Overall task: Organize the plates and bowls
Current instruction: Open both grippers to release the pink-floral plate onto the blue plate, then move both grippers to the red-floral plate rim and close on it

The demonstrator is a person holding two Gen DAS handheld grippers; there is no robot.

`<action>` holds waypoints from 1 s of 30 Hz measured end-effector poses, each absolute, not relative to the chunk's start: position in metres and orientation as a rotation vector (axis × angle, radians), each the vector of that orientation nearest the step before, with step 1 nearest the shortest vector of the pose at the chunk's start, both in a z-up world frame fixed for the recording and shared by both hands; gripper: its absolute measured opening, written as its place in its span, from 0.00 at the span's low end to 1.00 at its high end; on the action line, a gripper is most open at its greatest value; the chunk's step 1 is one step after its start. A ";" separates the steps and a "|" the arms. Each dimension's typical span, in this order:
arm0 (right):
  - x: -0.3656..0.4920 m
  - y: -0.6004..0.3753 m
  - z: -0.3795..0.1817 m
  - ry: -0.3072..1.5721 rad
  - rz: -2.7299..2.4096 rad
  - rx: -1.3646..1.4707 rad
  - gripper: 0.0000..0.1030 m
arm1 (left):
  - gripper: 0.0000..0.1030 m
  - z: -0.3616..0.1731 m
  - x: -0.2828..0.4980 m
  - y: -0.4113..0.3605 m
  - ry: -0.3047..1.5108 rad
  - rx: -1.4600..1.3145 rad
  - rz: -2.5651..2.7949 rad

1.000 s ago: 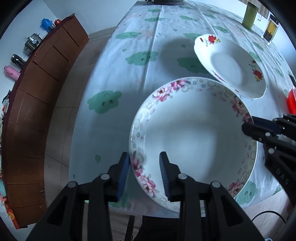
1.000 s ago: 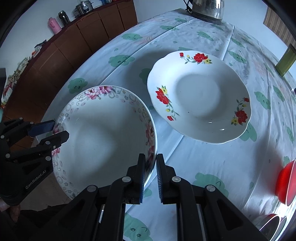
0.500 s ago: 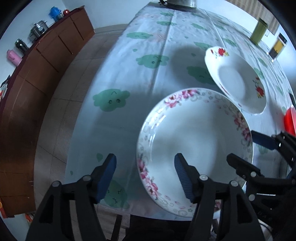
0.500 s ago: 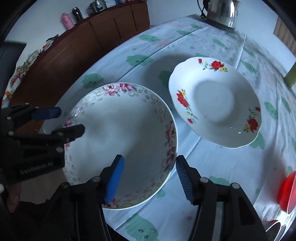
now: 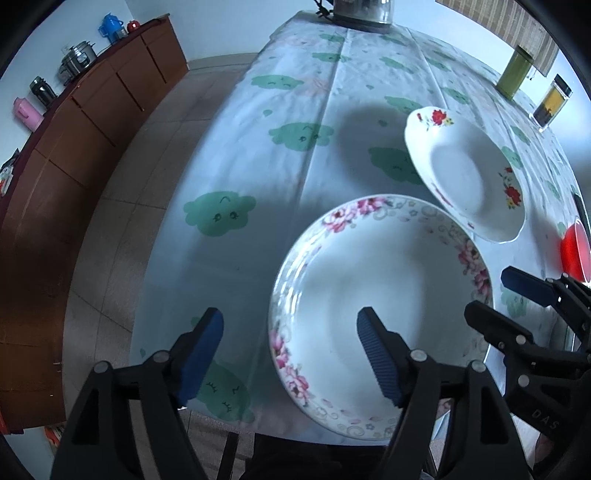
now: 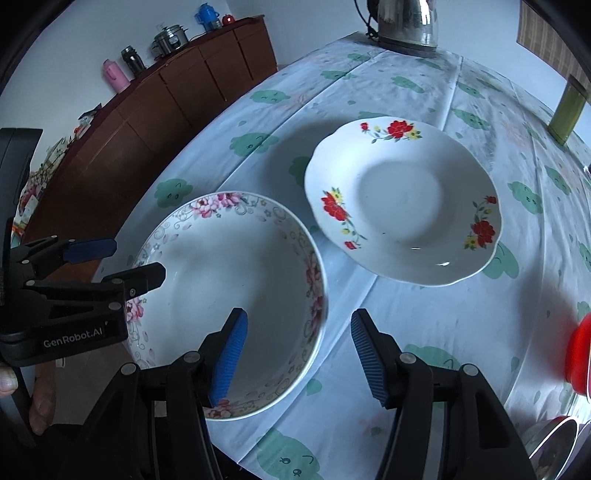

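A pink-flowered deep plate (image 5: 380,288) (image 6: 229,273) lies on the cloud-print tablecloth (image 5: 258,147) at the table's near edge. Behind it to the right a red-flowered plate (image 5: 461,170) (image 6: 402,195) rests with its rim close to the pink one. My left gripper (image 5: 288,321) (image 6: 135,258) straddles the pink plate's left rim. Its jaws are opening and the pads stand clear of the rim. My right gripper (image 6: 298,317) (image 5: 491,293) is open astride the plate's right rim, not touching it.
A steel kettle (image 6: 406,22) stands at the far end, with a green tin (image 5: 513,70) and a glass jar (image 5: 550,103) at the far right. A red bowl (image 6: 581,358) sits at the right edge. A wooden sideboard (image 5: 74,147) lines the left wall.
Both grippers were shut on opposite rims of the pink-flowered plate. Both have let go and stand open, and the plate now rests on the table.
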State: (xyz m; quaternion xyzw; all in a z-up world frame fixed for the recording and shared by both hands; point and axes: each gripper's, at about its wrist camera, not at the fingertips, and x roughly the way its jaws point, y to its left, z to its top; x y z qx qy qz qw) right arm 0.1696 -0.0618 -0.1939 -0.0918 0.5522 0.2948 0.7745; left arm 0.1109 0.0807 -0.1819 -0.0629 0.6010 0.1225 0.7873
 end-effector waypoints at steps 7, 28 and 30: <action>0.176 -0.071 -0.189 1.184 0.610 -0.172 0.59 | 0.77 -0.179 0.124 0.071 1.295 -0.109 0.233; 0.233 -0.149 -0.180 1.188 0.350 0.059 0.59 | 0.77 -0.164 0.201 0.042 1.283 -0.040 0.106; 0.238 -0.155 -0.182 1.193 0.327 0.076 0.59 | 0.77 -0.164 0.212 0.039 1.280 -0.034 0.095</action>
